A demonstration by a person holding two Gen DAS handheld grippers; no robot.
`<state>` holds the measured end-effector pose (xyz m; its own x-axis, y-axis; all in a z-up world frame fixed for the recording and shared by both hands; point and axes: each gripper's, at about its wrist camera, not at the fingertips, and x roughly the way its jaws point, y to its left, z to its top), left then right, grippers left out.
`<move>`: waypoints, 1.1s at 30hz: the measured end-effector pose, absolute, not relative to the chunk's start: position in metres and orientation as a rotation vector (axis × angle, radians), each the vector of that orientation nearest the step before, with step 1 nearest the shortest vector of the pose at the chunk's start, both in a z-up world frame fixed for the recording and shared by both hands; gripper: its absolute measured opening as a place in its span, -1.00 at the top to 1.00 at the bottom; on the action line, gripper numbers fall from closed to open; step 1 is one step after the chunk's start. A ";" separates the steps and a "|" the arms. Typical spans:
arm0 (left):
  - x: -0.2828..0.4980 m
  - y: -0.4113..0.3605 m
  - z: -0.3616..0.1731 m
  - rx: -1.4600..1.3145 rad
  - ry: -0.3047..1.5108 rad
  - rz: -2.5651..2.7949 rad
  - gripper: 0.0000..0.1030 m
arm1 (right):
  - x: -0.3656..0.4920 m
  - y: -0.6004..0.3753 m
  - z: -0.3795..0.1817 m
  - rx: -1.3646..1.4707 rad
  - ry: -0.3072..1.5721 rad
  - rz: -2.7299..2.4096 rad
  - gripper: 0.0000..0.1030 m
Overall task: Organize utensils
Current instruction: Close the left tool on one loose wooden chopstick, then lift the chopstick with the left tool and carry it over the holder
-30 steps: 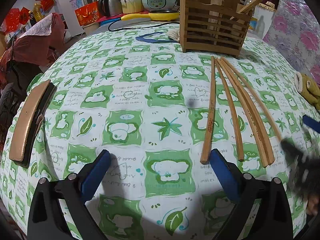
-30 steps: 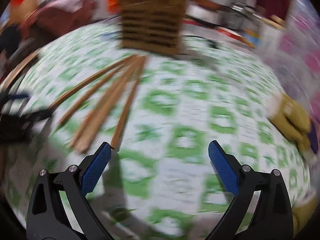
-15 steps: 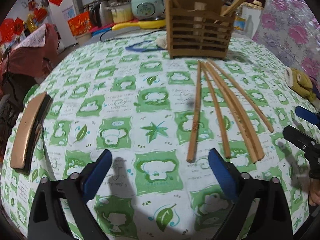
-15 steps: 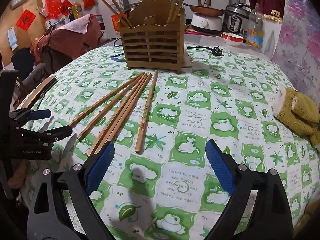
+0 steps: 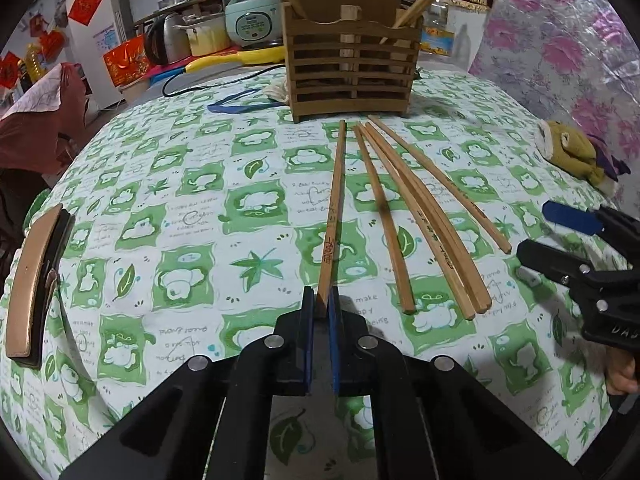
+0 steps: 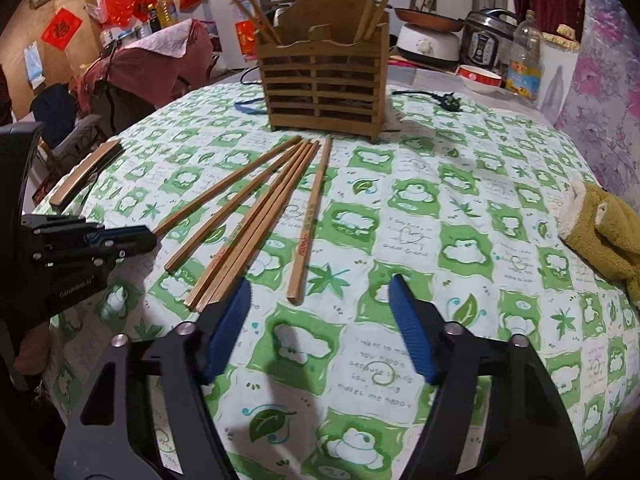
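Note:
Several wooden chopsticks [image 5: 416,216] lie fanned on the green-patterned tablecloth in front of a slatted wooden utensil holder [image 5: 352,68] that has a few chopsticks standing in it. My left gripper [image 5: 320,304] is shut on the near end of the leftmost chopstick [image 5: 334,208], which still lies on the cloth. In the right wrist view the same gripper [image 6: 140,236] shows at the left, closed on the outermost chopstick [image 6: 228,184]. My right gripper [image 6: 320,300] is open and empty, just in front of the nearest chopstick [image 6: 310,220]; the holder [image 6: 324,84] stands behind.
A tan chair back [image 5: 28,284] rises at the table's left edge. A yellow-brown plush toy [image 6: 604,232] lies at the right. A blue band [image 5: 236,106], a black cable and plug [image 6: 444,100] and kitchen appliances [image 5: 252,16] sit behind the holder.
My left gripper has moved forward and closed on the near end of the leftmost chopstick. My right gripper has steadied low over the table, still open.

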<state>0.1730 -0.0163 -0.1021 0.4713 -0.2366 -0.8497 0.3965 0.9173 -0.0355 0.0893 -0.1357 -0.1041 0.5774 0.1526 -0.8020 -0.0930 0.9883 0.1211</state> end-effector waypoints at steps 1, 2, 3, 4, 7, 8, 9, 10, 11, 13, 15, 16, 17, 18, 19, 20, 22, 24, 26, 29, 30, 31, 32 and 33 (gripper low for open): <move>0.173 -0.016 -0.102 0.174 1.010 -0.388 0.86 | 0.089 -0.134 -0.104 0.064 0.948 0.151 -0.21; 0.173 -0.015 -0.102 0.175 1.011 -0.384 0.86 | 0.089 -0.132 -0.105 0.059 0.951 0.158 -0.16; 0.173 -0.015 -0.102 0.176 1.011 -0.383 0.86 | 0.090 -0.130 -0.105 0.054 0.954 0.164 -0.11; 0.173 -0.016 -0.102 0.178 1.010 -0.383 0.86 | 0.090 -0.128 -0.106 0.051 0.960 0.168 -0.09; 0.173 -0.017 -0.102 0.187 1.010 -0.380 0.86 | 0.093 -0.125 -0.109 0.053 0.982 0.178 0.06; 0.173 -0.016 -0.102 0.187 1.010 -0.381 0.86 | 0.096 -0.124 -0.111 0.057 0.995 0.178 0.13; 0.173 -0.016 -0.102 0.186 1.010 -0.381 0.86 | 0.097 -0.123 -0.112 0.060 1.004 0.178 0.20; 0.173 -0.016 -0.102 0.185 1.010 -0.381 0.86 | 0.099 -0.123 -0.114 0.063 1.011 0.177 0.23; 0.173 -0.016 -0.103 0.186 1.010 -0.381 0.86 | 0.101 -0.123 -0.115 0.067 1.019 0.175 0.28; 0.173 -0.017 -0.103 0.187 1.010 -0.381 0.85 | 0.105 -0.122 -0.117 0.075 1.030 0.171 0.34; 0.173 -0.017 -0.103 0.188 1.009 -0.381 0.85 | 0.107 -0.122 -0.119 0.079 1.037 0.170 0.41; 0.173 -0.016 -0.103 0.188 1.009 -0.381 0.85 | 0.109 -0.122 -0.120 0.079 1.040 0.168 0.43; 0.173 -0.016 -0.103 0.189 1.009 -0.380 0.85 | 0.110 -0.121 -0.120 0.079 1.041 0.165 0.49; 0.174 -0.016 -0.103 0.189 1.009 -0.380 0.84 | 0.110 -0.121 -0.120 0.079 1.041 0.161 0.59; 0.174 -0.016 -0.103 0.188 1.010 -0.380 0.84 | 0.111 -0.122 -0.120 0.081 1.041 0.157 0.64; 0.174 -0.016 -0.103 0.187 1.010 -0.381 0.84 | 0.111 -0.124 -0.120 0.090 1.041 0.154 0.79; 0.174 -0.017 -0.103 0.189 1.009 -0.381 0.84 | 0.110 -0.127 -0.120 0.110 1.039 0.153 0.86; 0.174 -0.017 -0.103 0.189 1.009 -0.382 0.86 | 0.110 -0.131 -0.120 0.125 1.036 0.149 0.86; 0.174 -0.017 -0.103 0.190 1.008 -0.383 0.86 | 0.108 -0.132 -0.118 0.129 1.023 0.137 0.87; 0.173 -0.016 -0.101 0.188 1.003 -0.376 0.86 | 0.101 -0.134 -0.113 0.126 0.997 0.125 0.87; 0.171 -0.016 -0.100 0.188 0.995 -0.369 0.86 | 0.099 -0.135 -0.112 0.123 0.993 0.121 0.87; 0.169 -0.015 -0.097 0.185 0.986 -0.367 0.87 | 0.096 -0.135 -0.109 0.116 0.985 0.115 0.87; 0.169 -0.014 -0.095 0.178 0.982 -0.367 0.87 | 0.093 -0.136 -0.107 0.110 0.977 0.110 0.87; 0.168 -0.012 -0.093 0.166 0.980 -0.370 0.88 | 0.091 -0.137 -0.105 0.106 0.970 0.105 0.87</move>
<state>0.1675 -0.0120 -0.0929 0.5010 -0.2307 -0.8342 0.3786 0.9251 -0.0285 0.0915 -0.1373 -0.1048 0.5609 0.1365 -0.8165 -0.0418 0.9897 0.1367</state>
